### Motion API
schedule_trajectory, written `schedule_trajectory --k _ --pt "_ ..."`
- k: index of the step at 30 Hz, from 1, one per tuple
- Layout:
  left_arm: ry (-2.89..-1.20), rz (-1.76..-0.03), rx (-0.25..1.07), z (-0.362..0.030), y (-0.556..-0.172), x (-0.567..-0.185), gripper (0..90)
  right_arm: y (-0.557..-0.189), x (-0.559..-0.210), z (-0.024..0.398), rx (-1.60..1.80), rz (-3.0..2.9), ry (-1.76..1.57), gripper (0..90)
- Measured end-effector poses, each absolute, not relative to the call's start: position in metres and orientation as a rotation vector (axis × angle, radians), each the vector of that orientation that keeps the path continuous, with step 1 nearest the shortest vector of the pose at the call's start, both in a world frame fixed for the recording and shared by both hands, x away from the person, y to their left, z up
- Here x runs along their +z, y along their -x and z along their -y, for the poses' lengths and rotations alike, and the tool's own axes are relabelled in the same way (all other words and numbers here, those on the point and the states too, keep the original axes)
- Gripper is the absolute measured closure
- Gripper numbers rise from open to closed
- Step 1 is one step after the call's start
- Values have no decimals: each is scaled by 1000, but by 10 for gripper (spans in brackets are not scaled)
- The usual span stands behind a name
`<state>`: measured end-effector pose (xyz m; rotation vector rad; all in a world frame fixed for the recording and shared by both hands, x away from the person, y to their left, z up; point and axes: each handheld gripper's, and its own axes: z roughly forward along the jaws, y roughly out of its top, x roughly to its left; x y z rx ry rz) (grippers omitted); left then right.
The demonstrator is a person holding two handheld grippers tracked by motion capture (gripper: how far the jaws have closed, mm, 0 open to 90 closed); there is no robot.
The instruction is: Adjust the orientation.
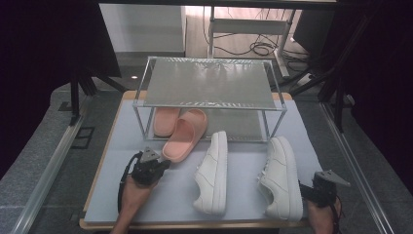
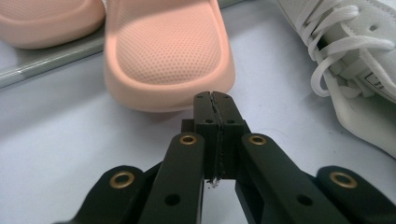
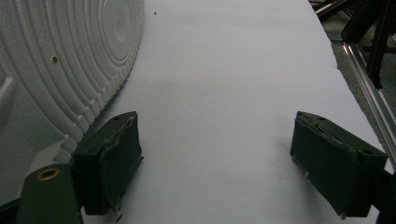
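While the left gripper [image 1: 157,161] sits at the heel of the nearer pink slide sandal [image 1: 184,140], its jaws are pressed together with nothing between them, tips just short of the sandal's heel edge [image 2: 168,56]. That sandal lies on the pale table mat [image 1: 160,195], toe toward the metal shoe rack [image 1: 209,83]; second pink sandal [image 1: 166,121] just beside it under the rack's lower shelf. Left white sneaker [image 1: 213,173] lies near the sandal, laces seen in the left gripper view [image 2: 345,51]. Right gripper [image 1: 319,190] rests at the table's near right corner, jaws spread wide and holding nothing, just beside the right white sneaker [image 1: 281,178], whose ribbed sole shows at its left jaw [image 3: 60,65]
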<state>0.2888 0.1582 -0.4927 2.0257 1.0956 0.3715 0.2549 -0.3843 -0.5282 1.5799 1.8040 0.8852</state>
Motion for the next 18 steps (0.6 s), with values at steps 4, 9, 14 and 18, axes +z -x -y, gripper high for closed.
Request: schedule_trajectory --k 4,9,14,18 --pt "-2035 -1089 351 -149 -295 -499 897 -255 -528 384 884 -1804 -1580 159" --pt "-2035 -1068 330 -138 -301 -502 896 -255 -528 384 885 -1804 -1580 158" --pt "-2035 -1055 335 -126 -309 -501 896 -255 -528 384 884 -1804 -1580 159" --pt "-2029 -1058 340 -120 -316 -502 896 -255 -528 384 884 -1804 -1580 158"
